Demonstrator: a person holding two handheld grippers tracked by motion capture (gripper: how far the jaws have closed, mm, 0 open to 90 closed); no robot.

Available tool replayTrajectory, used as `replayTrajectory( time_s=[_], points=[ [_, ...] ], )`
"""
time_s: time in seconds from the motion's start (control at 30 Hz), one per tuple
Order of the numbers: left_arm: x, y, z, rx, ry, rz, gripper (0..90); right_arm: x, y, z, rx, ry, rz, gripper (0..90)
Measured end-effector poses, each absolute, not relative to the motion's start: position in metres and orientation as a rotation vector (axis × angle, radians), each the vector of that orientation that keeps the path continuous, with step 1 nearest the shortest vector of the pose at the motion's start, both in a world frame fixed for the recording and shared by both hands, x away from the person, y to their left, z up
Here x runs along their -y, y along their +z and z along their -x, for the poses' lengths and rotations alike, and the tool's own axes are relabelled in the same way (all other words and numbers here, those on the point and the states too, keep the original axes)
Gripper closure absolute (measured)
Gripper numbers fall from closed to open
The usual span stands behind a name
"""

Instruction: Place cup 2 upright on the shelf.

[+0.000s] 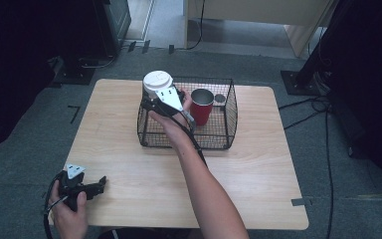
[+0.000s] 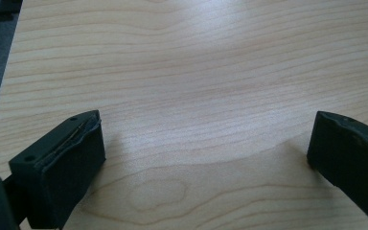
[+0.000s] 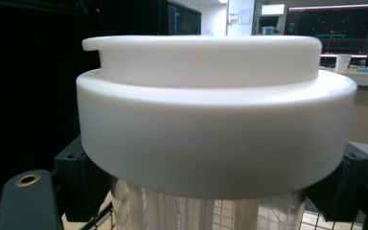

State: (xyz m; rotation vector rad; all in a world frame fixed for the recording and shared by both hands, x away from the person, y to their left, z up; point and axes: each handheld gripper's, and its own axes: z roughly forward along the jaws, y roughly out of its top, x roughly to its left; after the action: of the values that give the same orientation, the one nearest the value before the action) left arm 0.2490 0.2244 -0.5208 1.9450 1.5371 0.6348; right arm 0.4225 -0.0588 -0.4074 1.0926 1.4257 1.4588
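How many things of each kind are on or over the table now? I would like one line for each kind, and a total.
Wire basket: 1
Red cup, standing inside the basket: 1
White-lidded container, held by the right gripper at the basket's left end: 1
Small round thing behind the cup, too small to name: 1
Total: 4

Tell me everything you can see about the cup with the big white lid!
The cup has a see-through, ribbed-looking body and a thick, round white lid with a raised top step. It stands upright, held above the left end of the black wire basket. The right gripper squeezes its body just under the lid, one jaw each side.
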Motion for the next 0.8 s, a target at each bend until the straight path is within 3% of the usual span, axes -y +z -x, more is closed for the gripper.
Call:
replayTrajectory(
  time_s=[0.8],
  points=[
    [-0.224, -0.521, -0.249, -1.536, 0.636, -1.943, 0.0, 0.060, -0.433, -0.443, -1.473, 1.386, -1.176, 15.9]
  ],
)
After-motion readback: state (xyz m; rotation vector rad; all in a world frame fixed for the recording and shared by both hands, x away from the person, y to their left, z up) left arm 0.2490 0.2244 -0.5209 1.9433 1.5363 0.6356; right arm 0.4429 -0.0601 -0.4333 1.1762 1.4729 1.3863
